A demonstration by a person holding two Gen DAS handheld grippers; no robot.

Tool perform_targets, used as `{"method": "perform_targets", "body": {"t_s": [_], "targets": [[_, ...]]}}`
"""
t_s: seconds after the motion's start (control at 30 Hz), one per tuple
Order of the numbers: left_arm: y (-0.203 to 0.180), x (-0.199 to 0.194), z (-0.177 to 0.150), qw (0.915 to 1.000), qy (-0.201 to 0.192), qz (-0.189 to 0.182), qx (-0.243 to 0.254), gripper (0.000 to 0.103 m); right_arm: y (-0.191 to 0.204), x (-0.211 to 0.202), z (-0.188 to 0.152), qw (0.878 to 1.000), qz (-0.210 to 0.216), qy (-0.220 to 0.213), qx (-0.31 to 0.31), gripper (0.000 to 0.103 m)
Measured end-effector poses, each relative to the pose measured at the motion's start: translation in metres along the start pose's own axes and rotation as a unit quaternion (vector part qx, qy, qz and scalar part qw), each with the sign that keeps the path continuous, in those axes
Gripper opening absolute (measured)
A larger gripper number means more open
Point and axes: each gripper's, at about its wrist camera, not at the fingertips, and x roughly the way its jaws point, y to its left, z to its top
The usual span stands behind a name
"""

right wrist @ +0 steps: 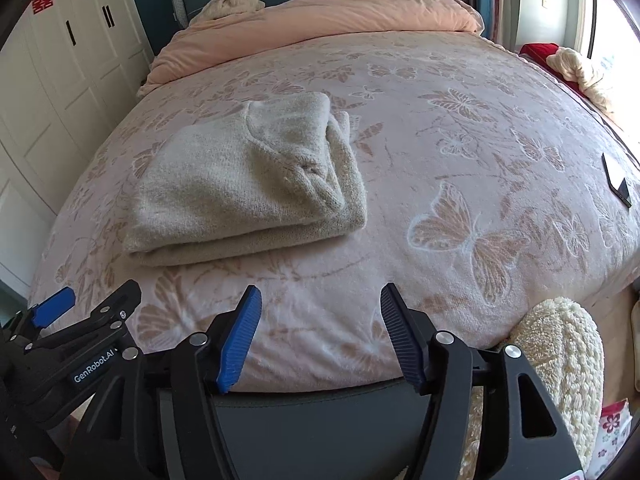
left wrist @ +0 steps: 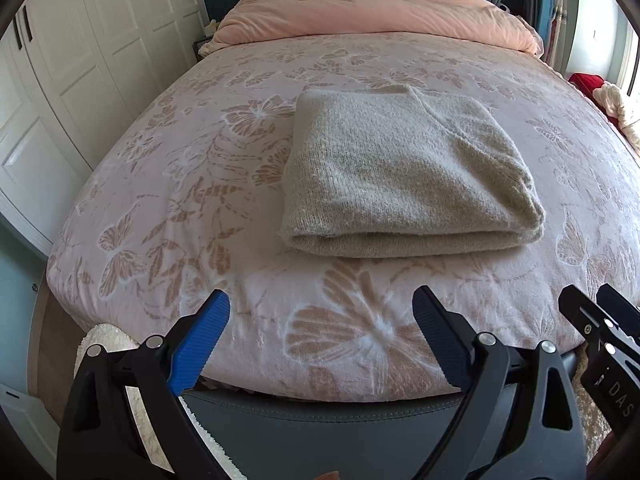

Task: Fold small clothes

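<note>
Both jaws stand apart, left gripper (left wrist: 320,320) and right gripper (right wrist: 320,312) empty; folded sweater (left wrist: 404,176) ahead, lower layers hidden, long axis crosswise.

Soft stuff everywhere – knit, plush and matte plastic

The folded sweater (left wrist: 404,176) is fuzzy beige knit with a visible rib, on a velvety plush bedspread (left wrist: 208,184) with raised butterfly patterns. Both the left gripper (left wrist: 320,320) and right gripper (right wrist: 320,312) look like matte black plastic with shiny metal rivets, and their pads (right wrist: 240,340) are ridged blue rubbery material – the wardrobe (left wrist: 80,60) is smooth painted white.
</note>
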Motion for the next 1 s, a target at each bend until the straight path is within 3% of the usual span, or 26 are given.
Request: {"method": "perform_targets", "body": {"t_s": [0.47,1.0], "targets": [[-0.003,-0.014,-0.01,0.9997,-0.024,-0.001,-0.002,0.093,0.016,-0.007,-0.01,1.0,-0.006,-0.007,-0.02,0.064],[-0.003,-0.018,-0.015,0.9996,-0.026,0.009,-0.007,0.093,0.016,-0.01,-0.015,0.999,-0.019,-0.011,-0.025,0.064]]}}
